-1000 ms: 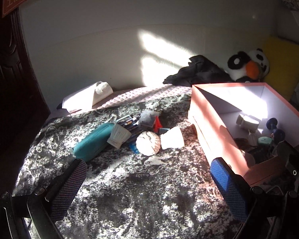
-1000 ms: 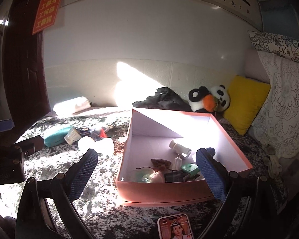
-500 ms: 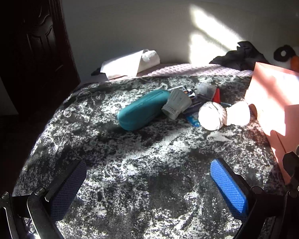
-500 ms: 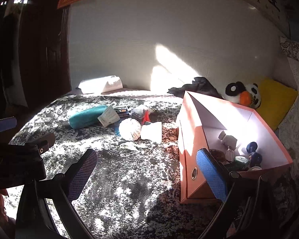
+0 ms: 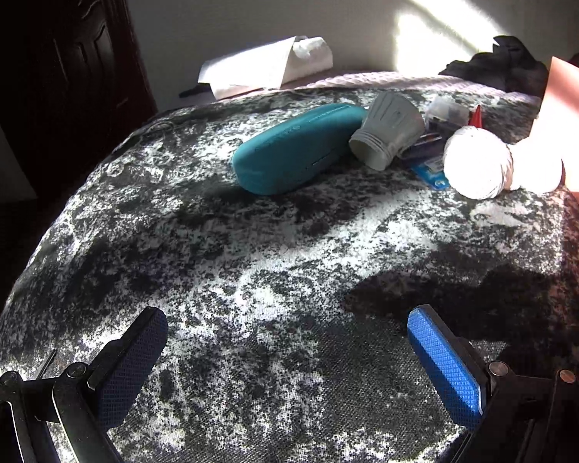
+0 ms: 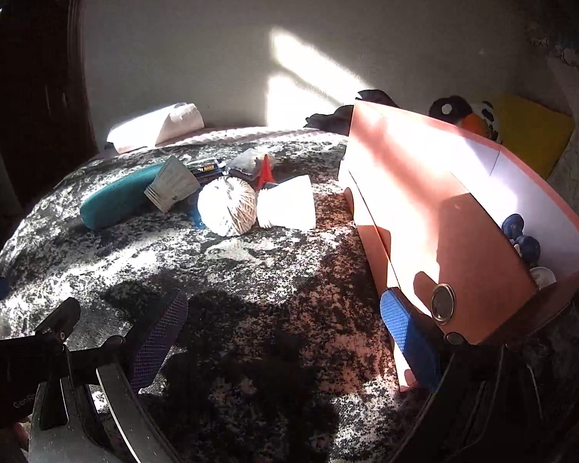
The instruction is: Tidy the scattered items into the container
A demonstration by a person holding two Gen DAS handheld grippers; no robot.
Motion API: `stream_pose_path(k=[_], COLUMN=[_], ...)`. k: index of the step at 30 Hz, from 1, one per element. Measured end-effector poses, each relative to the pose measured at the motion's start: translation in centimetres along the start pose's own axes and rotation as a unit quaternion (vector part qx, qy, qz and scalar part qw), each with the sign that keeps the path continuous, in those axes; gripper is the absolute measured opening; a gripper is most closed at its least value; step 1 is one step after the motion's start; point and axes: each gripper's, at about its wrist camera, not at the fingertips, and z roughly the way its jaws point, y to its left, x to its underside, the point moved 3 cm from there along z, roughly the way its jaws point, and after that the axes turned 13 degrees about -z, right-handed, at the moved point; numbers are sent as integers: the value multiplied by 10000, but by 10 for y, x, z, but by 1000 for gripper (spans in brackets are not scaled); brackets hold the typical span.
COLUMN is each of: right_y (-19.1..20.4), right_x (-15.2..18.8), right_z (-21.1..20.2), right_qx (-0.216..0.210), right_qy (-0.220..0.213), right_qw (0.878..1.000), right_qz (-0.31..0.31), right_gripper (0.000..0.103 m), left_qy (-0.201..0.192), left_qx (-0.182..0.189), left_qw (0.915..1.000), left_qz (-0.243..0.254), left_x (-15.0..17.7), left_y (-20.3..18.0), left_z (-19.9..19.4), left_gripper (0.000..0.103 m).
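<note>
A pile of loose items lies on the dark mottled blanket: a teal case (image 5: pixel 295 148) (image 6: pixel 119 196), a grey ribbed cup (image 5: pixel 390 131) (image 6: pixel 171 187) on its side, a ball of white twine (image 5: pixel 476 162) (image 6: pixel 227 206), a white cup (image 6: pixel 287 204) and small packets behind. The pink box (image 6: pixel 444 208) stands to the right with several items inside. My left gripper (image 5: pixel 285 351) is open and empty, well short of the pile. My right gripper (image 6: pixel 285 332) is open and empty, close beside the box's near corner.
A white folded cloth (image 5: pixel 268 63) lies by the wall. Dark clothing (image 5: pixel 501 61), a panda toy (image 6: pixel 467 112) and a yellow cushion (image 6: pixel 532 131) sit behind the box. A dark door (image 5: pixel 50 61) is at the left, past the bed edge.
Both grippers have swung left and down, away from the box toward the pile. The items look nearer and larger. Both stay open and empty.
</note>
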Motion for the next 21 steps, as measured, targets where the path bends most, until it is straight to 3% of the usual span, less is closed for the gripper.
stream_pose_path(k=[6,14,21], right_y=[13,12,14], right_x=[6,16,23], right_z=[28,51,65], right_qx=[-103,-211,-266], right_qy=[265,669,991], right_qw=[9995,9975,9947], right_qz=[-116,-71,-76], right_gripper=[102,102,103], left_qy=[105,577,593], left_qx=[-40,48,125], left_qw=[9999,9983,9981], left_qz=[-70,-43,-116], left_x=[3,13,14], left_y=[4,-1,1], left_z=[19,41,43], left_gripper=[102,103,103])
